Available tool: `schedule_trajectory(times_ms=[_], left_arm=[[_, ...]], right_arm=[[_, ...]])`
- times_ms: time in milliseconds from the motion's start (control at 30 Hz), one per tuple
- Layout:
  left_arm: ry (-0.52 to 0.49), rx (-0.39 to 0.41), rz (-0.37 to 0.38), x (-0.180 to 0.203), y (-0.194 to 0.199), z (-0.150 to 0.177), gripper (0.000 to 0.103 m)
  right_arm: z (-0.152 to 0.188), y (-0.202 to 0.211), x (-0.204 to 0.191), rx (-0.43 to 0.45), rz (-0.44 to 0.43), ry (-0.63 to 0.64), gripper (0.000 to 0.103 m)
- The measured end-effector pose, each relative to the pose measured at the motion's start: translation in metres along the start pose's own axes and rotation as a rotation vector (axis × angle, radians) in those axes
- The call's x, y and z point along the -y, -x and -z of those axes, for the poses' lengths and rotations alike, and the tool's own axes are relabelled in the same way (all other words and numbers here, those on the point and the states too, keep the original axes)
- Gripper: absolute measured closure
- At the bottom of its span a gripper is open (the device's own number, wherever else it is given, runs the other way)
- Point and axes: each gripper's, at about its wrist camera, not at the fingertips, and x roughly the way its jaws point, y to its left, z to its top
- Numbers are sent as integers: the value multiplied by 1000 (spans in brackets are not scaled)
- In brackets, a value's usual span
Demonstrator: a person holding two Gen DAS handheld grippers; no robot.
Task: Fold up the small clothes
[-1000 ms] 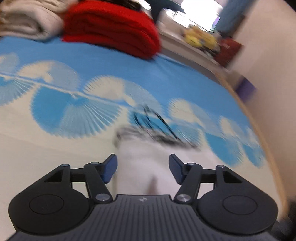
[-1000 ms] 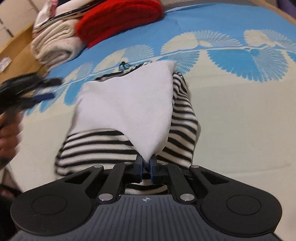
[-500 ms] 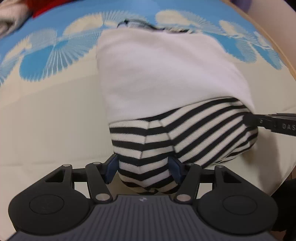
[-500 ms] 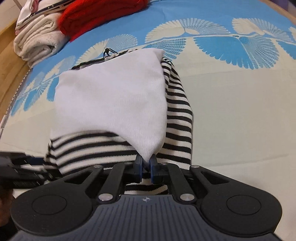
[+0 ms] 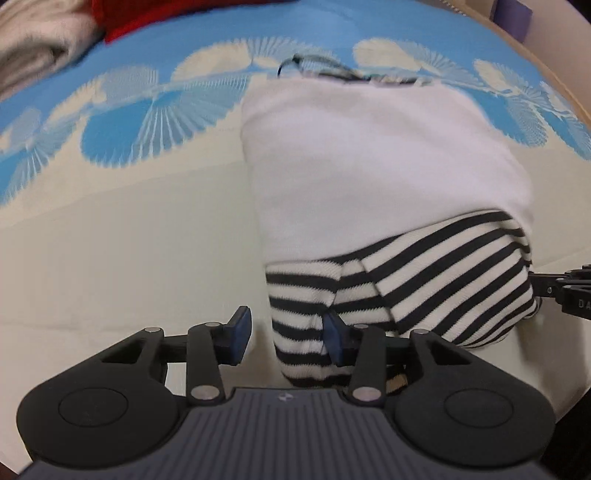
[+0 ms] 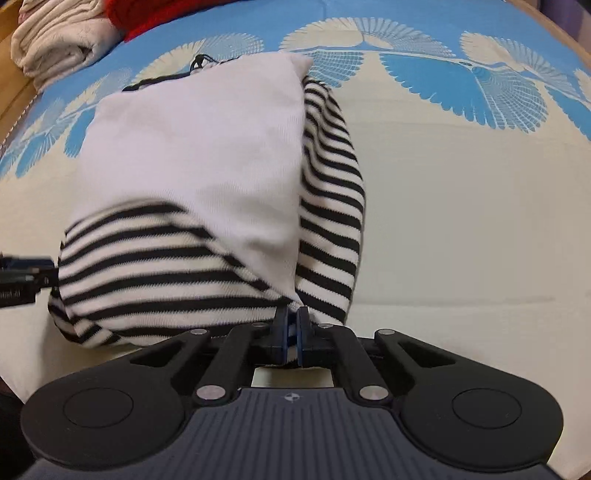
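Comparing with half a second ago: the left gripper point(image 5: 284, 334) sits offset toward the garment's left corner, where earlier it was centred on the striped hem. Its jaws stand wide apart. The right blue pad point(image 5: 332, 341) presses against the striped fabric, and the left pad point(image 5: 238, 330) hangs over bare sheet, apart from the cloth. Nothing is pinched between them.

The right gripper point(image 6: 291, 334) is unchanged: jaws narrow, clamped on the near corner of the garment where white fabric and striped hem meet. From the left wrist view its fingertips point(image 5: 546, 284) show at the garment's right edge.

The striped garment point(image 6: 166, 266), black and white with a white panel point(image 6: 199, 147) folded over the top, lies flat on the bedsheet point(image 6: 461, 221), in the cream area just below the blue fan-pattern band. Its position on the sheet matches the earlier frames. A dark cord point(image 6: 201, 61) shows at its far edge.

At the far left corner of the bed, a folded beige blanket point(image 6: 59, 37) lies beside a red knit item point(image 6: 155, 18). Left wrist view is slightly motion-blurred.
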Motion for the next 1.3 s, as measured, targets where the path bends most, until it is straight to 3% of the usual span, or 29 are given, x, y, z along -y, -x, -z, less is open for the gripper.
schedule_trajectory(times_ms=[67,167,233,300,500,567,700,767,833,867,967,1133,1300], left_arm=[[12,18,-57,3,12,3,44],[87,85,-122,-2,41,4,34],[128,185,-144,-4,78,11,22],[147,303,-150,-4,114,22,18],[116,539,-123,19,200,70,1],[103,587,-119,30,214,88,0],[102,576,-98,52,208,120,0],[122,499,-78,56,190,130,0],[143,372,-49,56,171,126,0],[164,357,-36,54,167,123,0],[168,382,-46,53,163,117,0],[226,348,-29,49,151,112,1],[218,365,-60,45,145,107,1]], right_arm=[[1,9,1,37,21,-9,98],[6,35,4,148,80,-34,93],[12,62,0,265,110,-18,77],[24,93,-6,393,132,3,46],[78,158,-28,596,76,21,19],[97,175,-39,645,72,46,15],[119,190,-53,661,81,72,7],[123,191,-57,640,91,65,6],[125,188,-61,618,108,58,6],[124,185,-62,604,114,60,6],[124,177,-68,564,110,73,6],[123,161,-82,525,121,131,6],[116,152,-80,498,102,102,6]])
